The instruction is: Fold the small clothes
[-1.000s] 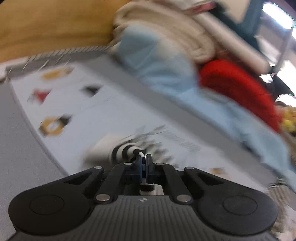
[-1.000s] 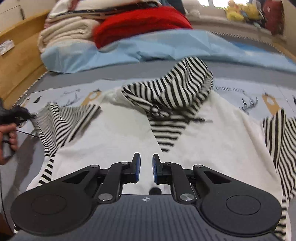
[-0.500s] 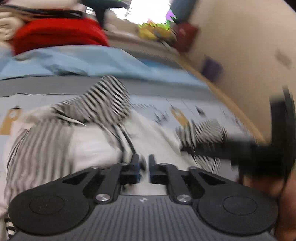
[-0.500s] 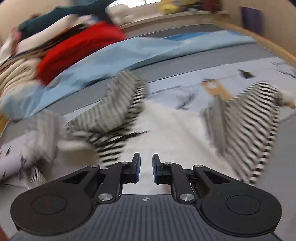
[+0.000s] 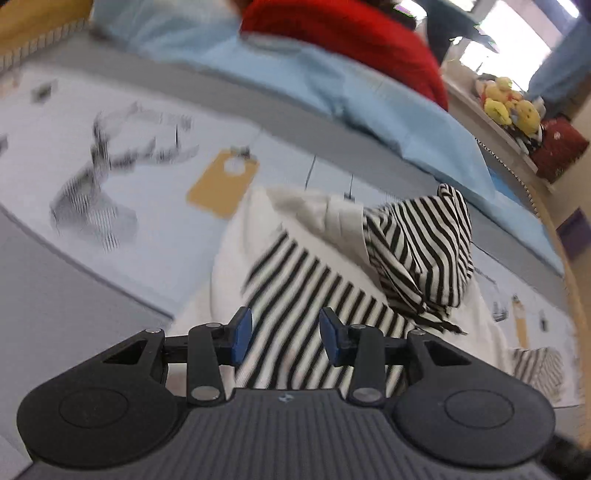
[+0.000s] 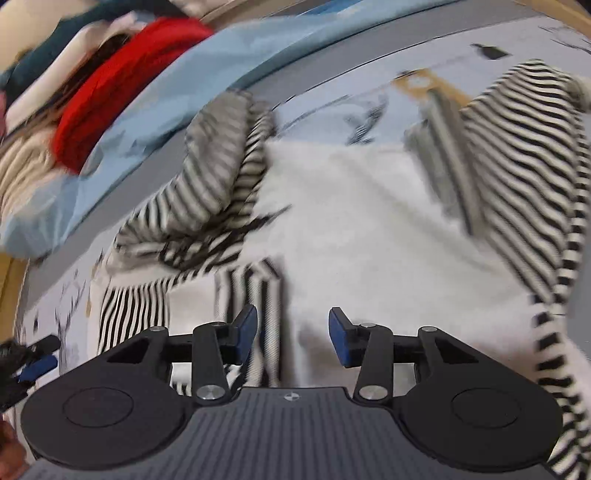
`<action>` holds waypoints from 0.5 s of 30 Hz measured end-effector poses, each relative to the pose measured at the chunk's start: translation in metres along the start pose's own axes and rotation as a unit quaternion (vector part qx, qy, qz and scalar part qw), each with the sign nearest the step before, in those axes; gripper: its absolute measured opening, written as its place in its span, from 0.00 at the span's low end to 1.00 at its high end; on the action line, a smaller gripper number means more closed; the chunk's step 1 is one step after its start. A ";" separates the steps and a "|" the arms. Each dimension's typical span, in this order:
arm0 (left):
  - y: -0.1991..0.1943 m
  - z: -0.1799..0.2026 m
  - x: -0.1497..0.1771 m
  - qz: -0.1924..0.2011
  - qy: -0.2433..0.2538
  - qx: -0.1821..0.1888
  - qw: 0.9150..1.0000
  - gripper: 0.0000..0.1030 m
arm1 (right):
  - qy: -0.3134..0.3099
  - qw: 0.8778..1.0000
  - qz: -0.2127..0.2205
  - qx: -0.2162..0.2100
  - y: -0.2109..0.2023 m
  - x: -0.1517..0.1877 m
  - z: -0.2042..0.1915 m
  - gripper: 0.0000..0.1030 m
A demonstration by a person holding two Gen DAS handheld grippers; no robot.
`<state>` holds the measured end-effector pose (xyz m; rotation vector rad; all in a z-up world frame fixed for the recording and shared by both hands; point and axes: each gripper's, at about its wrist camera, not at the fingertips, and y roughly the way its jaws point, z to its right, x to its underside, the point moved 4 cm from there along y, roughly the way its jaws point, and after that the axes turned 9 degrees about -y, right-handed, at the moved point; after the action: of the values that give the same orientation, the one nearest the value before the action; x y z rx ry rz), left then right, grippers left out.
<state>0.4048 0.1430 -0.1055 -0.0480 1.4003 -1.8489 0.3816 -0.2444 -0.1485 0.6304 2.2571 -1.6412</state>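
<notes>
A small white hooded top (image 5: 295, 229) with black-and-white striped sleeves and hood lies spread on a printed bed cover (image 5: 155, 206). In the left wrist view, one striped sleeve (image 5: 314, 291) is laid across the white body, so the first fold looks done. The striped hood (image 5: 424, 251) sits bunched up at the top of the garment, not flattened.

In the right wrist view, the other striped sleeve (image 6: 517, 177) lies out to the side, past the edge of the white body, and looks not yet folded in. Judging from this, the task is at an early stage: that sleeve, the hood and the fold of the body in half all seem left to do.

The left gripper (image 5: 285, 334) hangs just above the folded sleeve. Its blue-padded jaws are spreading apart, with striped cloth seen behind the gap but nothing pinched. The right gripper (image 6: 293, 335) hangs above the lower middle of the white body. Its jaws are also spreading, and nothing is held between them.

Beyond the top lies a pale blue sheet (image 5: 332, 74), with a red blanket (image 5: 351, 33) heaped behind it. Yellow soft toys (image 5: 506, 103) sit on a shelf at the far right. Both views are partly blurred.
</notes>
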 end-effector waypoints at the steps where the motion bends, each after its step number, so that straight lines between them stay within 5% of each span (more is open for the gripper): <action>1: 0.002 -0.002 -0.002 -0.008 -0.012 0.007 1.000 0.43 | -0.018 1.000 -0.003 -0.007 0.004 0.001 -0.010 0.44; 6: -0.005 -0.002 -0.002 -0.005 -0.007 0.010 1.000 0.43 | -0.176 0.984 0.008 -0.021 0.008 0.011 -0.076 0.44; 12: -0.011 -0.009 0.003 -0.003 -0.026 0.007 1.000 0.43 | -0.390 0.920 0.029 0.022 0.016 0.043 -0.137 0.47; 15: -0.010 -0.009 0.001 -0.006 -0.024 0.007 1.000 0.43 | -0.427 0.903 0.011 0.046 0.026 0.053 -0.138 0.46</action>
<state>0.3944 0.1502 -0.1007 -0.0926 1.3571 -1.8557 0.3525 -0.0969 -0.1510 -0.0752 1.5235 -1.5789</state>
